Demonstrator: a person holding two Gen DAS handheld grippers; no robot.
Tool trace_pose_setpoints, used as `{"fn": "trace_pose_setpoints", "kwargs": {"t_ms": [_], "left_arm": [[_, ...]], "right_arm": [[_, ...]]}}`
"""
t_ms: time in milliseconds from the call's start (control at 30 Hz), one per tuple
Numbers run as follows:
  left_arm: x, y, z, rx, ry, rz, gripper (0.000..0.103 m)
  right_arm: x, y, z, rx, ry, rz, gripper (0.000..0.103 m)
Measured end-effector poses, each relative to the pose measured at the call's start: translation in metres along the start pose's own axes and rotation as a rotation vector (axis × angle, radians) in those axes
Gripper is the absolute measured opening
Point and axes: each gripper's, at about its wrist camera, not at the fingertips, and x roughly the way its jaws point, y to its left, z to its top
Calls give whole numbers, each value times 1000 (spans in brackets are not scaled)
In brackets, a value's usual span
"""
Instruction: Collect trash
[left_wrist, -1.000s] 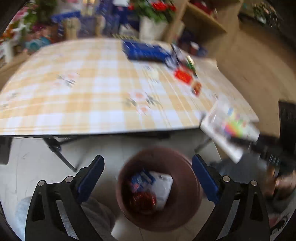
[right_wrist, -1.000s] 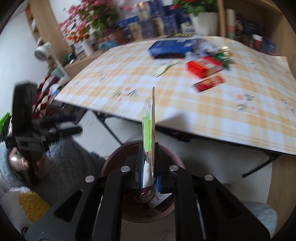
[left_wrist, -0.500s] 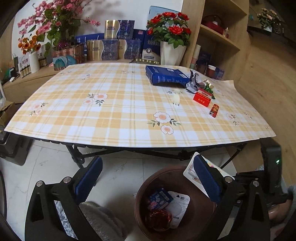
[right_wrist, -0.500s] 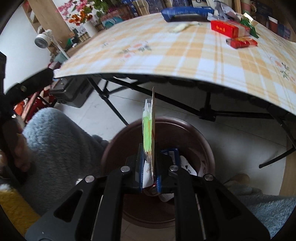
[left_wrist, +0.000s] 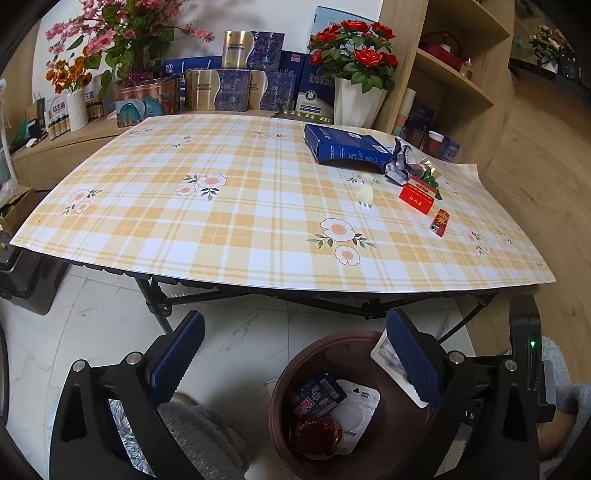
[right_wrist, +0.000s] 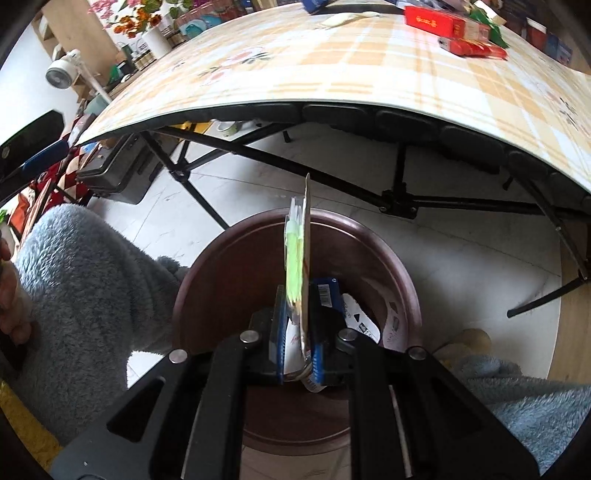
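Over the round, smooth brown bin (right_wrist: 295, 236) on the pale marble-look floor, the right tool (right_wrist: 297, 332) points steeply down, its blue ribbed pads pinching a thin, flat card package (right_wrist: 301, 258) with green pieces under clear plastic, held edge-up above the bin's mouth. Beside it the left tool (left_wrist: 291, 362) tilts downward with its jaws spread wide and nothing between them. On the counter (left_wrist: 258, 206), under a glossy yellow checked cloth, lie a blue box (left_wrist: 343, 147), a red pack (left_wrist: 417, 194) and crumpled wrappers.
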Motion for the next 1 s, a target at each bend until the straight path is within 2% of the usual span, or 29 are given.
{"fn": "trace_pose_setpoints", "kwargs": {"t_ms": [133, 200, 267, 367, 433, 567, 1000], "left_arm": [[0, -1, 0, 3, 0, 0, 96], [1, -2, -1, 8, 1, 2, 96], [2, -2, -1, 10, 3, 3, 96], [1, -2, -1, 9, 2, 4, 96], [1, -2, 0, 7, 0, 4, 96], [2, -1, -1, -1, -3, 6, 96], [2, -1, 0, 0, -8, 15, 96]], "right_arm": [[1, -4, 0, 17, 8, -14, 16], [-1, -4, 0, 21, 4, -21, 23], [-4, -5, 0, 29, -18, -35, 59], [-10, -7, 1, 42, -47, -53, 82], [-13, -11, 2, 58, -59, -63, 91], [-18, -16, 4, 82, -79, -82, 97], [-42, -19, 9, 94, -161, -135, 97]]}}
